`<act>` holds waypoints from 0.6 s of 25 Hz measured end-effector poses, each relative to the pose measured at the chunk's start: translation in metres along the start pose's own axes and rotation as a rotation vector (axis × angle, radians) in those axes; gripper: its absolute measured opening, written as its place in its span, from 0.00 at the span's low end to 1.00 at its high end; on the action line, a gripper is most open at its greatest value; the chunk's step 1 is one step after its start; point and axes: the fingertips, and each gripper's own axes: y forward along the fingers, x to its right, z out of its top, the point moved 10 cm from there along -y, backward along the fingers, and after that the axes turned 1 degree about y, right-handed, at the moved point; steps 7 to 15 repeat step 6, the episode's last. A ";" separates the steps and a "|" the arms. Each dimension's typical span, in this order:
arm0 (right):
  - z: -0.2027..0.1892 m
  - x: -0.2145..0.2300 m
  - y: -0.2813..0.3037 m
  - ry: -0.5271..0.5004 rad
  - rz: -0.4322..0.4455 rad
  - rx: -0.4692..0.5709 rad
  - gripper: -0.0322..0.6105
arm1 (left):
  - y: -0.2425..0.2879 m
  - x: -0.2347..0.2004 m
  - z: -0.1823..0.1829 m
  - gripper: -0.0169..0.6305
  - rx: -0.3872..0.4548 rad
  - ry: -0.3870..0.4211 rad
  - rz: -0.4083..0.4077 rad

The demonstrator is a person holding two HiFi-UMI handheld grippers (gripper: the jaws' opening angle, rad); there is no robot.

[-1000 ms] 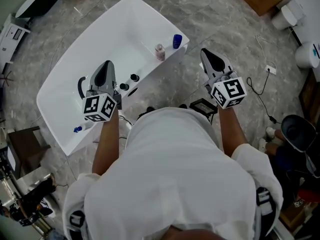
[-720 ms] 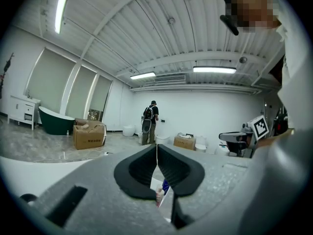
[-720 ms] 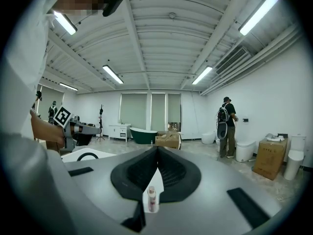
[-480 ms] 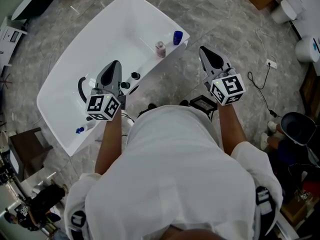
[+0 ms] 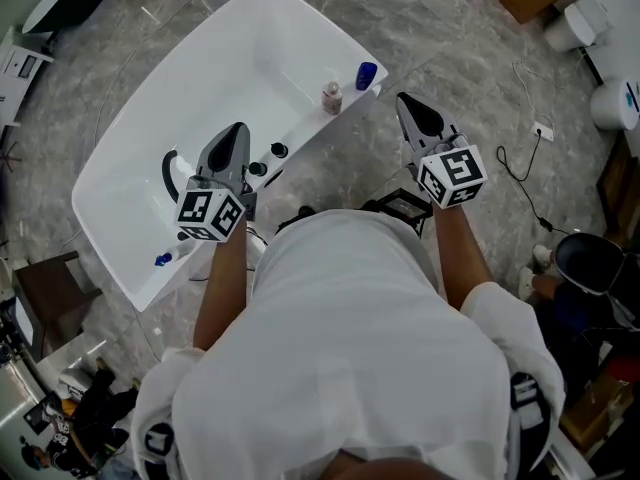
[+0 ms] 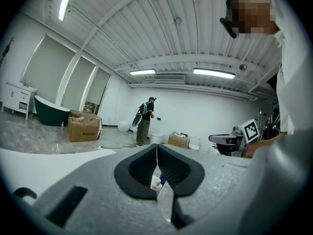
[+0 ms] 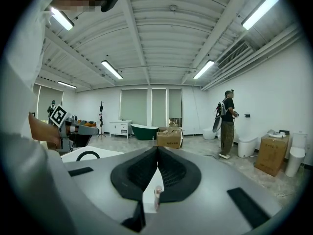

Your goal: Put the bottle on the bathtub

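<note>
Bottle [image 5: 332, 97] is standing on the tub [image 5: 230, 58] rim by its right corner, beside a cup [image 5: 366, 75]. I'm holding left gripper [image 5: 238, 130] and right gripper [image 5: 408, 106] clenched, empty, apart from it, since placing looks done.

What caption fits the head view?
Left gripper over the white bathtub, right gripper beside it, both shut and empty; pinkish bottle and blue container on its rim.
</note>
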 end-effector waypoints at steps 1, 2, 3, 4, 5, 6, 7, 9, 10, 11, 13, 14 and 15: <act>0.001 -0.005 0.004 -0.001 0.003 -0.001 0.07 | -0.003 -0.004 0.000 0.05 -0.003 -0.002 -0.003; 0.003 -0.010 0.008 -0.001 0.005 -0.002 0.07 | -0.006 -0.008 0.000 0.05 -0.008 -0.005 -0.008; 0.004 -0.015 0.013 0.000 0.006 -0.002 0.07 | -0.009 -0.014 0.000 0.05 -0.015 -0.012 -0.015; 0.006 -0.021 0.018 0.000 0.007 -0.003 0.07 | -0.013 -0.019 0.000 0.05 -0.021 -0.026 -0.023; 0.007 -0.026 0.022 0.000 0.009 -0.004 0.07 | -0.016 -0.025 0.001 0.05 -0.027 -0.045 -0.030; 0.009 -0.032 0.027 0.000 0.010 -0.005 0.07 | -0.020 -0.032 0.001 0.05 -0.032 -0.067 -0.038; 0.009 -0.032 0.027 0.000 0.010 -0.005 0.07 | -0.020 -0.032 0.001 0.05 -0.032 -0.067 -0.038; 0.009 -0.032 0.027 0.000 0.010 -0.005 0.07 | -0.020 -0.032 0.001 0.05 -0.032 -0.067 -0.038; 0.009 -0.032 0.027 0.000 0.010 -0.005 0.07 | -0.020 -0.032 0.001 0.05 -0.032 -0.067 -0.038; 0.009 -0.032 0.027 0.000 0.010 -0.005 0.07 | -0.020 -0.032 0.001 0.05 -0.032 -0.067 -0.038; 0.009 -0.032 0.027 0.000 0.010 -0.005 0.07 | -0.020 -0.032 0.001 0.05 -0.032 -0.067 -0.038; 0.009 -0.032 0.027 0.000 0.010 -0.005 0.07 | -0.020 -0.032 0.001 0.05 -0.032 -0.067 -0.038; 0.009 -0.032 0.027 0.000 0.010 -0.005 0.07 | -0.020 -0.032 0.001 0.05 -0.032 -0.067 -0.038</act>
